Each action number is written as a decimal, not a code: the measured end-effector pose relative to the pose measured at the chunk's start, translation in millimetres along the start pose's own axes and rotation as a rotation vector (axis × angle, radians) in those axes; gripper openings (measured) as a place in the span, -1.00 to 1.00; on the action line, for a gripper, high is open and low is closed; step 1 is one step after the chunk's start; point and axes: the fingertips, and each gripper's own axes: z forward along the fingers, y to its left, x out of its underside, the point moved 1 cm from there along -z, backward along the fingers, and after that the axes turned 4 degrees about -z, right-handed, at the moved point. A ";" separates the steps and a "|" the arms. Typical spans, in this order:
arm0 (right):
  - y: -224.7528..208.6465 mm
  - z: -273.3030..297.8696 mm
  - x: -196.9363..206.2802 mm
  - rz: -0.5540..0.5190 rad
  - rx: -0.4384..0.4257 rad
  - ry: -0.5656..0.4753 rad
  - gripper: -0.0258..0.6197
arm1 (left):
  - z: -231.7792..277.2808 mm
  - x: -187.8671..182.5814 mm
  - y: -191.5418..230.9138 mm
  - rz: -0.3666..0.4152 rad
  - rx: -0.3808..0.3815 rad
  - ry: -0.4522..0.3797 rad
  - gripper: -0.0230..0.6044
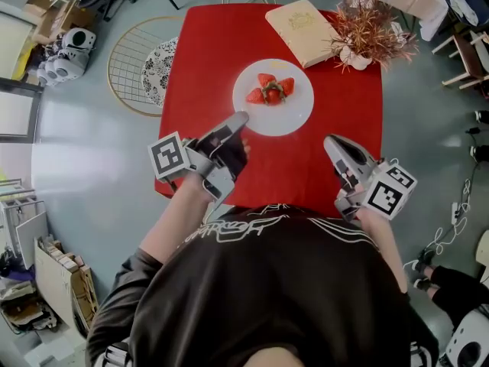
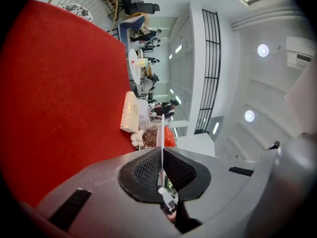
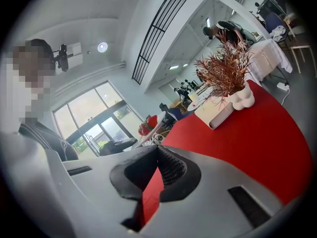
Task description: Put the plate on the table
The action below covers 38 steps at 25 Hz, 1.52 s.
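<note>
A white plate with strawberries rests in the middle of the red table. My left gripper reaches to the plate's near-left rim. In the left gripper view its pads are shut on the thin white plate edge, seen edge-on. My right gripper hovers over the cloth to the plate's near right, apart from it. In its own view the right gripper shows a narrow gap with only red cloth behind, and the strawberries lie ahead to the left.
At the table's far side lie a cream book and a dried red plant in a white vase. A round wire rack lies on the floor to the left. Chairs and boxes stand around the room.
</note>
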 end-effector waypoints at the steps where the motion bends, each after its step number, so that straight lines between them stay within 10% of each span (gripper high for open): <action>1: 0.3 0.0 0.2 0.003 0.003 0.001 -0.90 | 0.7 -2.6 0.9 0.002 -0.002 -0.001 -0.88; 38: -46.7 11.8 9.7 0.062 0.063 0.059 -0.90 | 40.3 -46.5 146.3 -0.070 -0.193 -0.026 -0.89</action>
